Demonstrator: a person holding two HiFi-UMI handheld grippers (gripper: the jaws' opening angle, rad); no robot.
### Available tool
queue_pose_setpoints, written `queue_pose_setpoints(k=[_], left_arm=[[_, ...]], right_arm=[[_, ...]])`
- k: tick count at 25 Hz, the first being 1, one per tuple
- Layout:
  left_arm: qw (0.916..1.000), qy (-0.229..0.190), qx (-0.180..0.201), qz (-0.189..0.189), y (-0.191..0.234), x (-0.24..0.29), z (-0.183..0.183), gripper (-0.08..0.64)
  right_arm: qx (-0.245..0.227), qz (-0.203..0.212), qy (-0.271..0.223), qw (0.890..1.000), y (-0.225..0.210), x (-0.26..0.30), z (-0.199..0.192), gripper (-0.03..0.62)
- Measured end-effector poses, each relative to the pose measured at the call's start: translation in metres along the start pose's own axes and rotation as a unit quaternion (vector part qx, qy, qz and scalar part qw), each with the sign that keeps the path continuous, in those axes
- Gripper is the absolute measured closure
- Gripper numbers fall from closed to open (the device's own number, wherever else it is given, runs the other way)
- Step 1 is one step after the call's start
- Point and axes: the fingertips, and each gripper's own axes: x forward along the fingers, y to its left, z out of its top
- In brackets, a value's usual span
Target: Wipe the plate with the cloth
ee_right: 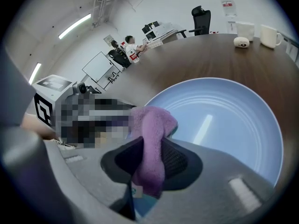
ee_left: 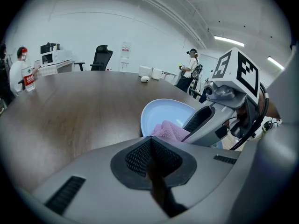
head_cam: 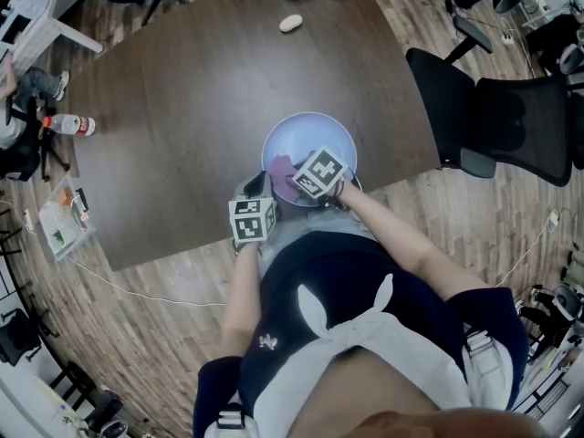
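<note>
My right claw (ee_right: 152,161) was clamped on the cloth (ee_right: 152,125) at the plate's (ee_right: 224,125) 8 o'clock edge, my left claw (ee_left: 152,157) pressed together on nothing, and I judged most of the wiping was left to do.

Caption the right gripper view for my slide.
Right gripper shut on a purple cloth by the blue plate's rim, brown table beyond.

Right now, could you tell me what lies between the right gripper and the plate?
The purple cloth, clamped in the right gripper, overhangs the plate; seen in the right gripper view.
</note>
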Motion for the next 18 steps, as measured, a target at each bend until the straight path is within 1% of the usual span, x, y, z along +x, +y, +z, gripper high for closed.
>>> queue_pose_setpoints(k=[6,11,18], left_arm=[[1.0000,-0.003,0.002,0.005,0.001,-0.001,0.001,0.555],[1.0000,-0.003,0.001,0.006,0.001,-0.001,0.004,0.555],[1.0000,-0.003,0.004,0.009,-0.003,0.000,0.002,0.555]], right_arm=[[-0.040,0.008,0.030,0.999,0.006,-0.002,-0.007,0.479],[-0.078,0.005,0.057,0.995,0.009,-0.005,-0.014,0.479],[-0.095,0.010,0.085,0.992,0.010,-0.010,-0.032,0.479]])
